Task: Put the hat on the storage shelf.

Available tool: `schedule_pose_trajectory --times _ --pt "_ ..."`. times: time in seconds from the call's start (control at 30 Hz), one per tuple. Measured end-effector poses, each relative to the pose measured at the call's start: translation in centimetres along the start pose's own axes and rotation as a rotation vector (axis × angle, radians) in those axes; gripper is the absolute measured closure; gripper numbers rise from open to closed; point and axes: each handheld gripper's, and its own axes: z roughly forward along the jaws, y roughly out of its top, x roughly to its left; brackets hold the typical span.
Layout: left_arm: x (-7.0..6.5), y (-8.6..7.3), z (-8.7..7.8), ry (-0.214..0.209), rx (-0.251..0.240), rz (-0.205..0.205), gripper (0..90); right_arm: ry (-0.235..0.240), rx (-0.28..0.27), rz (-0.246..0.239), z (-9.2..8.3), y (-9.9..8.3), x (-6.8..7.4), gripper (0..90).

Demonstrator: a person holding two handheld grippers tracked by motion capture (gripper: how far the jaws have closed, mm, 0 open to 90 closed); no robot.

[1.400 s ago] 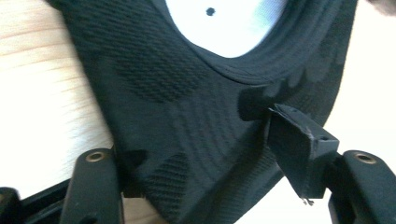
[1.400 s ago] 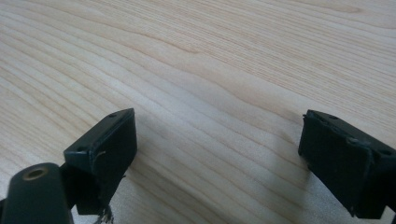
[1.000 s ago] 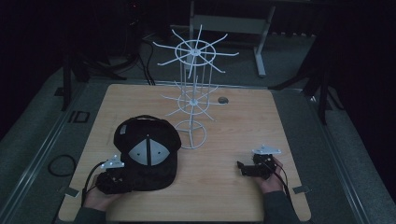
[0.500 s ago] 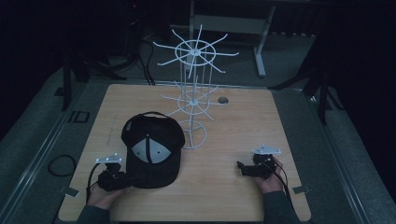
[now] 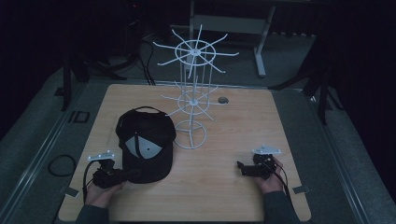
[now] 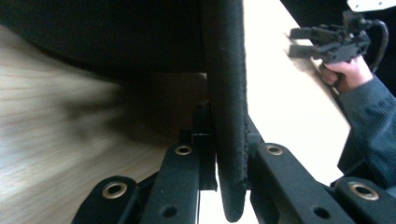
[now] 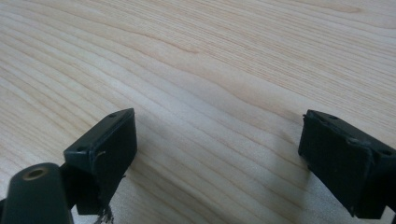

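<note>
A black cap with a grey front panel lies on the wooden table, left of centre. My left gripper is at the cap's near edge, shut on the brim. In the left gripper view the black brim stands edge-on between the jaws of the left gripper. My right gripper rests low at the table's right front, open. In the right gripper view the right gripper has bare wood between its jaws. That right gripper also appears far off in the left gripper view.
A white wire display rack with two tiers of hooks stands on a ring base just right of the cap. A small round grommet sits in the table behind it. Dark floor and cables surround the table.
The cap has shifted and turned slightly on the table with the left gripper at its brim. The right gripper has stayed in place.
</note>
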Motion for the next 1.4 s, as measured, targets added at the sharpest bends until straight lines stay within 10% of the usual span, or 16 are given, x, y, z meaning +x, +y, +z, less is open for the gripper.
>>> schedule_pose_trajectory --times 1.4 --pt "-0.6 1.2 -2.1 0.276 -0.09 0.084 86.7 0.0 0.0 0.0 0.0 0.0 0.0 11.3"
